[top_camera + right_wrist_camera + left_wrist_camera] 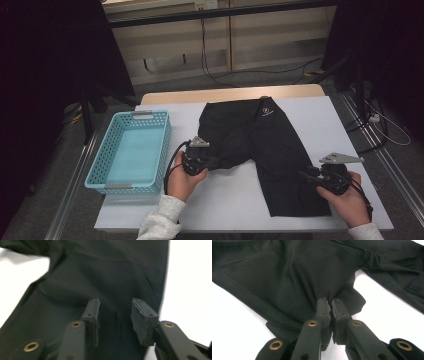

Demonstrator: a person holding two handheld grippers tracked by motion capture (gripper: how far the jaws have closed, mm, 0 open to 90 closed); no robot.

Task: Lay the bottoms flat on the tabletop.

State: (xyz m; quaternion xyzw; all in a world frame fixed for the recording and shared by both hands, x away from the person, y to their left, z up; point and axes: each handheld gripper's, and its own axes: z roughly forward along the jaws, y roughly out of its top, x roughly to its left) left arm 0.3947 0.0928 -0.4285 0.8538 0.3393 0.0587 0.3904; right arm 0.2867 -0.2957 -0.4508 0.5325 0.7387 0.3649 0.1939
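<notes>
You are part-way through handling the black shorts (260, 150), which lie spread across the middle of the white table (225, 200) in the high view, one leg running toward the lower right of the frame. Your left gripper (212, 161), centre-left, is clenched on a bunched fold of the other leg. Your right gripper (305, 175), at the lower right, has its jaws parted over the long leg's edge, gripping nothing.

This looks like the regrasp stage of folding or moving the shorts. The next move probably calls for your right gripper to settle on a fresh hold before you lift or fold, while the left keeps its pinch steady.

The left gripper view shows cloth squeezed tight between the pads (323, 311), which the high view cannot resolve. The right gripper view shows a clear gap between its pads (92, 312), with fabric lying flat beneath. Only the high view takes in the blue basket (100, 165) at the left.
</notes>
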